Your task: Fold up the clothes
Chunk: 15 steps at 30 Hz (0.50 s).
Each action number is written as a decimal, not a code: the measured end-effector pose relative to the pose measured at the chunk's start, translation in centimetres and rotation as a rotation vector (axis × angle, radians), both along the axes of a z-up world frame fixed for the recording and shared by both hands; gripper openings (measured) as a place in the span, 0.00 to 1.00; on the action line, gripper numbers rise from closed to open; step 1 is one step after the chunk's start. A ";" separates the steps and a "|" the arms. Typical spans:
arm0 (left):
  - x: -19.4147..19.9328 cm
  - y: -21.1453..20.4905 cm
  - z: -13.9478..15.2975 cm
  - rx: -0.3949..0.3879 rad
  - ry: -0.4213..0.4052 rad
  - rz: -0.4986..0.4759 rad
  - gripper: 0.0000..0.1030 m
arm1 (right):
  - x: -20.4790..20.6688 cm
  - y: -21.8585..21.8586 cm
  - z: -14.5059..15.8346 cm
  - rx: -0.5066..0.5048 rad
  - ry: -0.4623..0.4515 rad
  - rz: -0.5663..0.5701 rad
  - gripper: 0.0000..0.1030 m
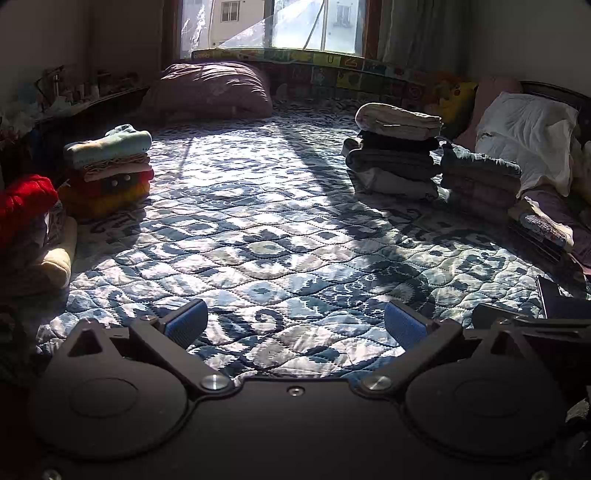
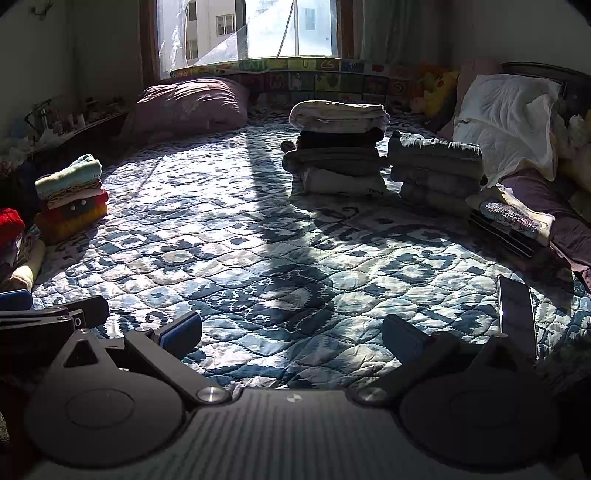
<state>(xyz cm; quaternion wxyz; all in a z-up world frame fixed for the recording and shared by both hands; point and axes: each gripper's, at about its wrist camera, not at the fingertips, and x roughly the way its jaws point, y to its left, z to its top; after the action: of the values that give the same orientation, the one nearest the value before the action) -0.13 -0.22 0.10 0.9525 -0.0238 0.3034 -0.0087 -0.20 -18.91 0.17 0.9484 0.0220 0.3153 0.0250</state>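
Grippers are held low over the quilt (image 1: 280, 236), side by side. Left gripper (image 1: 295, 326) is spread wide, blue pads (image 1: 186, 325) well apart, nothing pinched between them. Right gripper (image 2: 291, 334) is likewise spread wide and empty.

Folded clothes are seen in stacks around the bare middle of the quilt:
- colourful stack (image 1: 109, 170), left side, pale green piece on top, red and yellow below
- dark stack (image 1: 397, 151), far right, cream piece on top
- grey stack (image 2: 436, 171), just beside the dark stack, nearer the white pillow (image 2: 509, 118)
- red knit (image 1: 24, 201), near left edge, lying on other cloth

A phone (image 2: 517, 314) is seen flat on the quilt, near the right gripper's right finger. A mauve pillow (image 1: 210, 90) is set below the window (image 1: 273, 26). No garment is touched by either gripper.
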 end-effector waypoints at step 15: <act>-0.1 0.2 0.1 -0.001 -0.001 0.004 1.00 | 0.0 0.0 0.2 -0.003 -0.001 0.000 1.00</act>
<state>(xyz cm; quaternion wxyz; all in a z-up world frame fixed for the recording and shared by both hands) -0.21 0.02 0.23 0.9527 -0.0247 0.3029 -0.0068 -0.16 -18.94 0.34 0.9486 0.0205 0.3150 0.0245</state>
